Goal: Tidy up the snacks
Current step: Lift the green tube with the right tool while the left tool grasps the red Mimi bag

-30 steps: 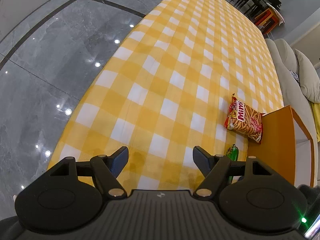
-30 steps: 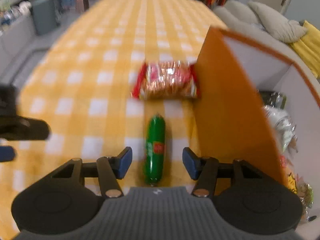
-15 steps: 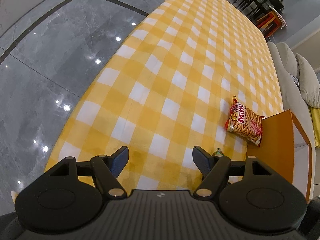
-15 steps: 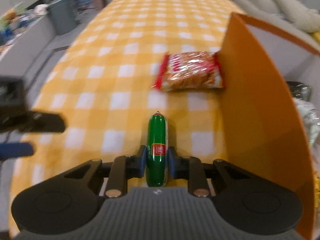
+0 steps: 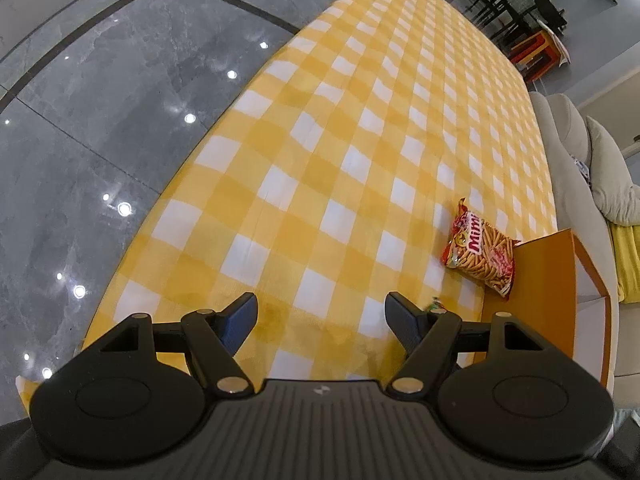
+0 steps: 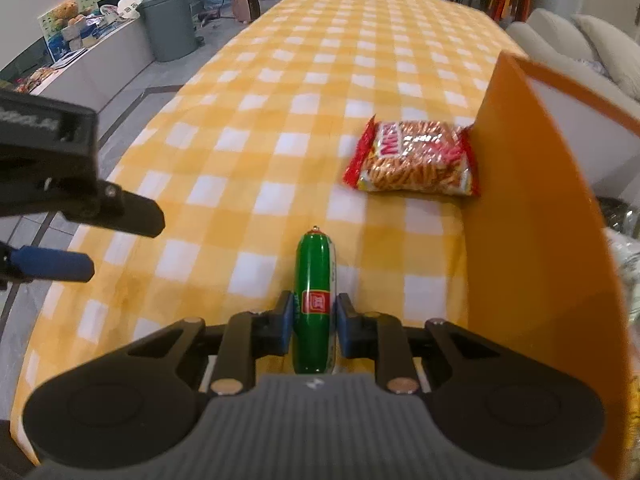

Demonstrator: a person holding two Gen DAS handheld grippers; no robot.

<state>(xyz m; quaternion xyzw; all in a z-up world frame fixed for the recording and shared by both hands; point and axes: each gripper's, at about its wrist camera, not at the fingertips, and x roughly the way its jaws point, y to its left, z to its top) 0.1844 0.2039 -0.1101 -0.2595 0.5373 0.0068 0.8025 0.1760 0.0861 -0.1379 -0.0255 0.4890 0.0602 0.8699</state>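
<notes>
My right gripper [image 6: 313, 322] is shut on a green sausage stick [image 6: 314, 280] with a red label, held just above the yellow checked tablecloth [image 6: 280, 120]. A red bag of Mimi snack sticks [image 6: 414, 158] lies ahead, against the orange box wall [image 6: 532, 216]. My left gripper [image 5: 320, 320] is open and empty over the near part of the cloth; it also shows at the left of the right wrist view [image 6: 52, 264]. In the left wrist view the Mimi bag [image 5: 480, 256] lies to the right beside the orange box [image 5: 544, 288], and the sausage tip [image 5: 434, 302] peeks behind the right finger.
Wrapped snacks [image 6: 628, 248] lie inside the box at far right. A grey sofa with cushions [image 6: 580, 40] runs along the right side. A grey bin [image 6: 168, 24] and shelves stand at the far left on the tiled floor [image 5: 100, 100].
My right gripper closed on the green sausage stick and lifted it slightly. The left gripper stayed open and pulled back a little.
</notes>
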